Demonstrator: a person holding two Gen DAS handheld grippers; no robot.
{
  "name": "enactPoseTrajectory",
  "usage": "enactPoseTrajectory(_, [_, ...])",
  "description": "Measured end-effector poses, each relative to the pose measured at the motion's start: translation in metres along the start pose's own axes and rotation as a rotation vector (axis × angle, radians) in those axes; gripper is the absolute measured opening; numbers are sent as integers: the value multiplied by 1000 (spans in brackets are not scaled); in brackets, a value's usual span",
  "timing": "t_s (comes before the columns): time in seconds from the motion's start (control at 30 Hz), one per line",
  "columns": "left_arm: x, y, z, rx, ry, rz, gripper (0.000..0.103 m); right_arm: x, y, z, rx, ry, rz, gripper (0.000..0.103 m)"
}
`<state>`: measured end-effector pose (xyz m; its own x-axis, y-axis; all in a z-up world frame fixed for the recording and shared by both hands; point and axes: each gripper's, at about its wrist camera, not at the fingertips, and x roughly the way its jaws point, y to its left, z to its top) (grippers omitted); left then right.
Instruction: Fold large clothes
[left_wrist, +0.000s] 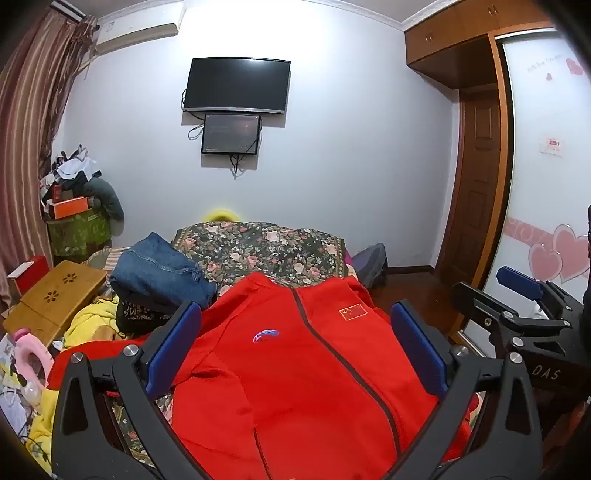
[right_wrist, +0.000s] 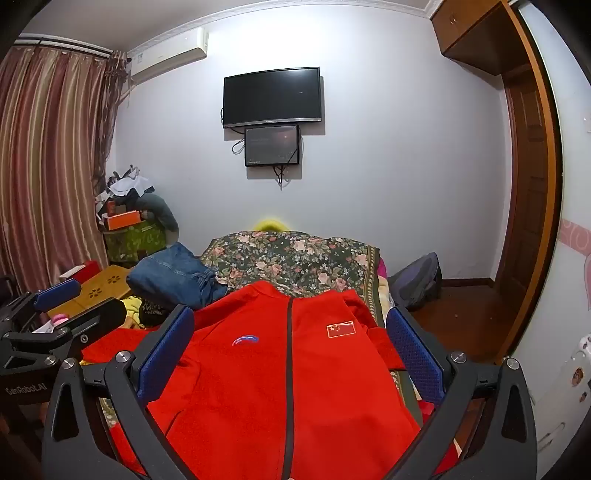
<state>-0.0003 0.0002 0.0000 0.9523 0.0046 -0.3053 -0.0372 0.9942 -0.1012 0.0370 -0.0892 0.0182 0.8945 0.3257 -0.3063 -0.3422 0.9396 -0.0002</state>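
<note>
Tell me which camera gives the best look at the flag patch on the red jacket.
The right wrist view. There the flag patch on the red jacket sits nearer the middle and looks sharper, stars faintly visible. The left wrist view shows the same patch further right, more tilted and paler.

Red zip-up jacket, spread front side up on the bed and not yet folded. Dark zipper closed, running from the collar at the far end toward the near edge. Small blue and white logo on the left chest, small red flag patch on the right chest. One sleeve stretched out to the left, the other lying to the right.
</note>
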Motion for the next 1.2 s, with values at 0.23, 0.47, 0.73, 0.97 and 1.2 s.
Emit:
enactPoseTrajectory(0.23, [7, 0, 1, 4, 3, 17, 103, -1, 0, 0, 2, -2, 3, 103])
enactPoseTrajectory(0.47, [0, -11, -3, 47, -13, 36, 103, -1, -1, 1, 7, -6, 5, 103])
enactPoseTrajectory(0.73, [-1, -10, -5, 45, -14, 30, 103, -1, 0, -1, 7, -4, 4, 103])
enactPoseTrajectory(0.97, [1, -8, -3, 40, -6, 31, 103, -1, -3, -3, 9, 1, 6, 103])
enactPoseTrajectory(1.2, [4, -6, -2, 35, 2, 37, 103, 3, -5, -3, 10, 3, 5, 103])
